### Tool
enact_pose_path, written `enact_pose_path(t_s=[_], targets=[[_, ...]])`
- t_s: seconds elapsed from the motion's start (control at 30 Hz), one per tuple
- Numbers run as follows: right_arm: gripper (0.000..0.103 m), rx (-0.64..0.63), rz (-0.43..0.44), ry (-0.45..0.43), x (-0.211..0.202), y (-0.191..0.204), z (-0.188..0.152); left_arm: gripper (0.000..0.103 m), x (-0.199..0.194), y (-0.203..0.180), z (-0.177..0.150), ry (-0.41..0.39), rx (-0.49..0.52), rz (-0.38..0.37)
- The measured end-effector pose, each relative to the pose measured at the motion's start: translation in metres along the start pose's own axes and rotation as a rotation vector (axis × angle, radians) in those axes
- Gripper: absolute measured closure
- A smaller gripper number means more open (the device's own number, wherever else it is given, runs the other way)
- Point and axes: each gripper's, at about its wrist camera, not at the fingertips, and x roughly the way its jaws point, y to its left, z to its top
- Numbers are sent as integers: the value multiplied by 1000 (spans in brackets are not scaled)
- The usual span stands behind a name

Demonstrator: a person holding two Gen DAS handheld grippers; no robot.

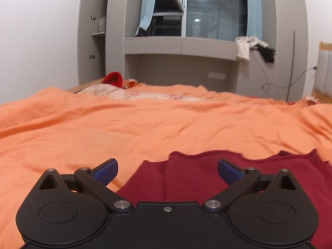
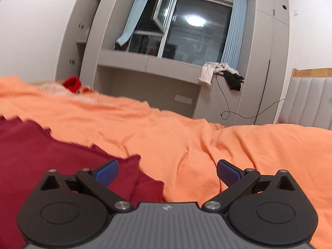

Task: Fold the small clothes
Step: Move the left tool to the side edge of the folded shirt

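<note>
A dark red garment lies flat on the orange bedsheet. My left gripper hovers over the garment's left edge, jaws wide open, nothing between the blue pads. In the right wrist view the same red garment fills the lower left, its edge wrinkled. My right gripper stands open above the garment's right edge, with its left pad over the red cloth and the other over the orange sheet.
A bright red item and a pale patterned cloth lie at the bed's far edge. Grey cabinets and a window ledge stand beyond, with white and black clothes hanging off it. A cable dangles by the padded headboard.
</note>
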Motion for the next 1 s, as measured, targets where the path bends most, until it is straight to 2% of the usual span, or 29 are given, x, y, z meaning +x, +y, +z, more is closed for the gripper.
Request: enact_pose_path(t_s=[0.2,0.4,0.67,0.87,1.0], targets=[[0,28,42,-60,-38,14,7,1,-31,1,-14,-21,-72,-115],[0,-11,110,-108,-63,39,9,1,-69,4,-37,-51,-87,-171],[0,-19,174,-117,-77,65,8,1,-125,8,-88,-21,-158,-248],[0,26,241,-76,-81,80,3,1,-119,13,-102,55,-202,-291],[0,25,269,-58,-84,91,-1,1,-105,18,-104,119,-290,-325]])
